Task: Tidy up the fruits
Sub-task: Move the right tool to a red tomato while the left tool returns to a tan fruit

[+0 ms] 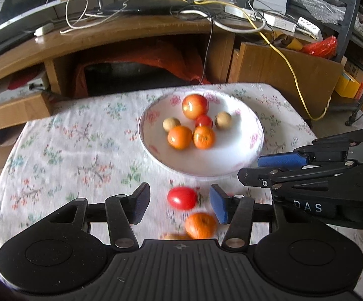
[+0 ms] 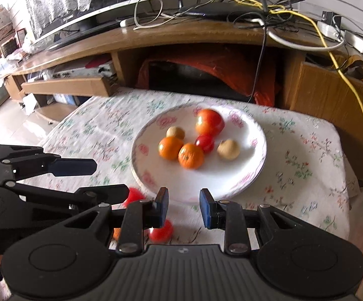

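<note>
Lying on the surface point(image 1: 56, 150) just short of the plate point(image 1: 231, 168), the small red tomato point(image 1: 182, 197) sat between the left tongs point(image 1: 179, 203), spread wide and empty. It looked light, smooth and easily bruised; gripping gently across its middle seemed wisest. The right tongs point(image 2: 184, 207) were narrower, also empty.

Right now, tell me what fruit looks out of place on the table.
A small red tomato and an orange tangerine lie on the floral tablecloth, outside the white floral-rimmed plate that holds the other fruit.
</note>
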